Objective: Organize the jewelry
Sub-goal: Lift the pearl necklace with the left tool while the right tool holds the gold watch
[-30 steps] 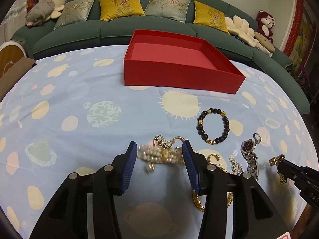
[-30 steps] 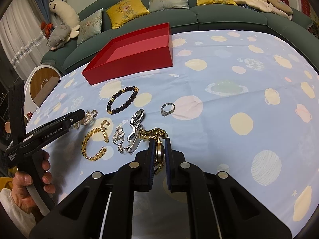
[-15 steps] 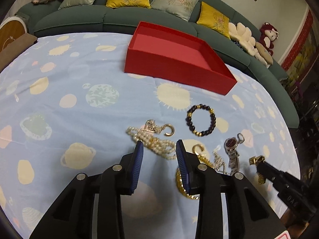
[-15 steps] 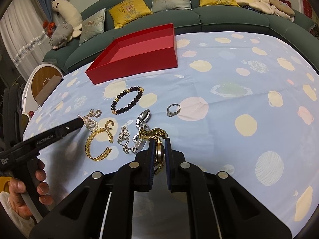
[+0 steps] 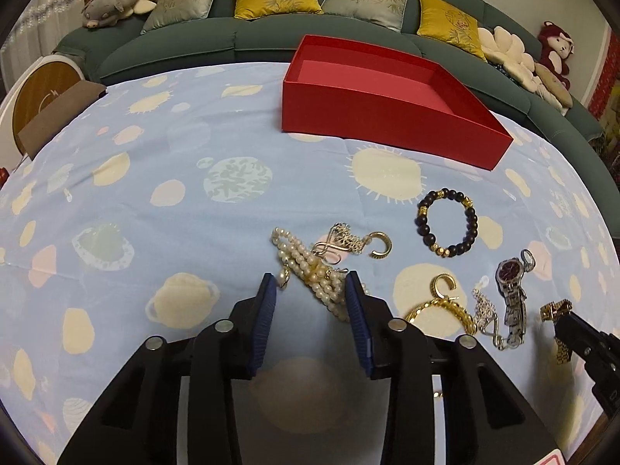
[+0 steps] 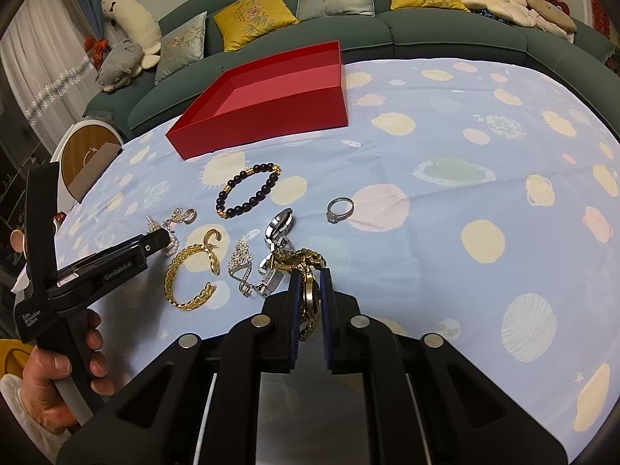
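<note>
My left gripper [image 5: 310, 285] is open, its jaws on either side of the near end of a pearl bracelet [image 5: 310, 267] that lies on the cloth; it also shows in the right wrist view [image 6: 155, 240]. My right gripper [image 6: 310, 275] is shut on a gold watch [image 6: 306, 271], held at the cloth; the gripper also shows in the left wrist view [image 5: 558, 316]. An open red box [image 5: 387, 116] stands at the back, empty. A black bead bracelet [image 5: 445, 223], a gold chain bracelet [image 6: 190, 271], a silver watch [image 5: 513, 290] and a silver ring [image 6: 339, 209] lie on the cloth.
The table has a blue cloth with planet prints [image 5: 193, 193]. A gold brooch with a hook [image 5: 348, 242] lies beside the pearls. A silver pendant [image 6: 240, 259] lies by the silver watch. A green sofa with cushions [image 5: 271, 7] curves behind the table.
My left gripper has opened wider and shifted around the pearl bracelet, whose strands now lie between the jaws. My right gripper stays shut on the gold watch, nearly in place.
</note>
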Action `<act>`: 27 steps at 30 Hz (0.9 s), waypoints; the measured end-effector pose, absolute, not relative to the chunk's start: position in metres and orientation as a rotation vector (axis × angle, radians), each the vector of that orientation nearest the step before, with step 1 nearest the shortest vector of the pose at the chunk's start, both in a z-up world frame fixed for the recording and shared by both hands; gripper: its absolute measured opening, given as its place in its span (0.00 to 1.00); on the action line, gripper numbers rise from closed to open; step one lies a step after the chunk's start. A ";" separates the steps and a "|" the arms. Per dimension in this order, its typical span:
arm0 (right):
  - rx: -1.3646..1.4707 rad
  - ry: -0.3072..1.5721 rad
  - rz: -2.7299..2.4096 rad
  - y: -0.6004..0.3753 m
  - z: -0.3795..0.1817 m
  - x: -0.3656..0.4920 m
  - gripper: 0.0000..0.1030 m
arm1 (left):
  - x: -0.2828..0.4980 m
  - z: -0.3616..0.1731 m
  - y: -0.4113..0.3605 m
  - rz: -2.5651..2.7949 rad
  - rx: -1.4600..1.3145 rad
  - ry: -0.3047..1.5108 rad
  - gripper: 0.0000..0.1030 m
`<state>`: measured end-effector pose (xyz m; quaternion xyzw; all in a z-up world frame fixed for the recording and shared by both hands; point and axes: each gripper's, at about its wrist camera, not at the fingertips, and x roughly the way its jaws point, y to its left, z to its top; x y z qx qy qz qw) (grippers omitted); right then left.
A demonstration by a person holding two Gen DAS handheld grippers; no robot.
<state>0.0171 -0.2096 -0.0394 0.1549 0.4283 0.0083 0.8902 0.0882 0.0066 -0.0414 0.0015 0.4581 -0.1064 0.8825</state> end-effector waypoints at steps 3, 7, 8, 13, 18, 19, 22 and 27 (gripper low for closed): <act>0.317 0.884 0.023 -0.206 -0.037 0.017 0.08 | 0.081 -0.040 0.017 -0.243 0.005 0.954 0.19; 0.313 0.879 0.026 -0.204 -0.035 0.016 0.08 | 0.086 -0.046 0.031 -0.275 -0.015 0.956 0.12; 0.311 0.879 0.027 -0.203 -0.035 0.016 0.08 | 0.086 -0.047 0.031 -0.278 -0.021 0.957 0.12; 0.309 0.878 0.029 -0.201 -0.034 0.016 0.08 | 0.091 -0.043 0.026 -0.317 -0.091 0.969 0.13; 0.309 0.880 0.028 -0.202 -0.034 0.017 0.08 | 0.096 -0.050 0.021 -0.287 -0.086 0.970 0.14; 0.309 0.881 0.028 -0.202 -0.034 0.017 0.08 | 0.097 -0.050 0.020 -0.286 -0.081 0.970 0.14; 0.311 0.880 0.027 -0.203 -0.035 0.017 0.08 | 0.097 -0.050 0.018 -0.297 -0.073 0.962 0.12; 0.310 0.871 0.027 -0.203 -0.032 0.016 0.08 | 0.094 -0.048 0.016 -0.334 -0.070 0.951 0.11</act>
